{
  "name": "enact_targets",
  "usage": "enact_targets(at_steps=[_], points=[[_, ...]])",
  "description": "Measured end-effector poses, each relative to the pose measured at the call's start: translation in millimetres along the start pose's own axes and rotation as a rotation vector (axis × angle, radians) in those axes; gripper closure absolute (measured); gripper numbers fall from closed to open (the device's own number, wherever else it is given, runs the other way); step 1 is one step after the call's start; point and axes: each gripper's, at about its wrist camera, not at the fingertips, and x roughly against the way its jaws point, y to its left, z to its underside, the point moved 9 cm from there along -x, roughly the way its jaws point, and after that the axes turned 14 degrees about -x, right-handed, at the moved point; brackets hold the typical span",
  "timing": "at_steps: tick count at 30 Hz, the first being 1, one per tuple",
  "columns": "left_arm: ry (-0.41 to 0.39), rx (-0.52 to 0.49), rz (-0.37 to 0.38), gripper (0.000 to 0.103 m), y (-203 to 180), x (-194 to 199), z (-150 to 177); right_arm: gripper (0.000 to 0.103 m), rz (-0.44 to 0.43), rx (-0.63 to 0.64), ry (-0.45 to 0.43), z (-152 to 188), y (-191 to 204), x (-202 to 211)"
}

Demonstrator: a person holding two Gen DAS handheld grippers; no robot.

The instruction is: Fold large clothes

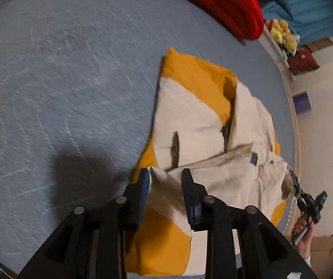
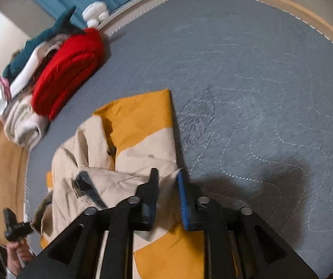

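Note:
A beige and mustard-yellow jacket (image 1: 189, 121) lies partly folded on a grey quilted bed (image 1: 61, 81). My left gripper (image 1: 166, 174) has its jaws around a beige fold of the jacket at its near edge and holds it. In the right wrist view the jacket (image 2: 138, 125) lies left of centre, and my right gripper (image 2: 167, 174) holds a beige corner of it between its jaws. Each gripper shows small in the other's view, my right gripper (image 1: 310, 201) at the far right and my left gripper (image 2: 15, 227) at the lower left, each held by a hand.
A folded red knit (image 1: 224, 2) lies at the bed's far edge, with a pile of other clothes (image 2: 24, 121) beside it. Yellow plush toys (image 1: 282, 34) sit on a shelf past the bed. The bed's wooden rim (image 2: 282, 0) curves along the far side. Grey mattress (image 2: 271, 93) spreads beside the jacket.

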Motion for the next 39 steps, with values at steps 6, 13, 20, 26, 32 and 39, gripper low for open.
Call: enact_targets(at_steps=[6,13,20,26,32,39], points=[[-0.109,0.0,-0.005,0.054,10.7,29.7,-1.4,0.045,-0.02,0.012,-0.056,-0.8,-12.8,21.2],[0.004,-0.108,-0.067,0.049,2.0,-11.3,8.8,0.044,0.06,0.135,0.116,38.1,-22.9,-16.5],[0.053,-0.115,-0.071,0.051,-1.0,-50.3,2.8,0.045,0.081,0.163,0.171,47.8,-23.5,-39.6],[0.029,-0.256,-0.097,0.1,-21.7,-45.9,-7.5,0.098,0.054,0.23,0.12,48.6,-1.6,-29.1],[-0.247,-0.225,-0.068,0.101,-33.2,20.6,-48.9,0.099,-0.06,0.265,-0.08,26.6,43.6,27.7],[-0.343,-0.181,-0.175,0.101,-29.3,6.4,-82.1,0.1,-0.059,0.241,-0.261,-16.2,80.0,22.8]])
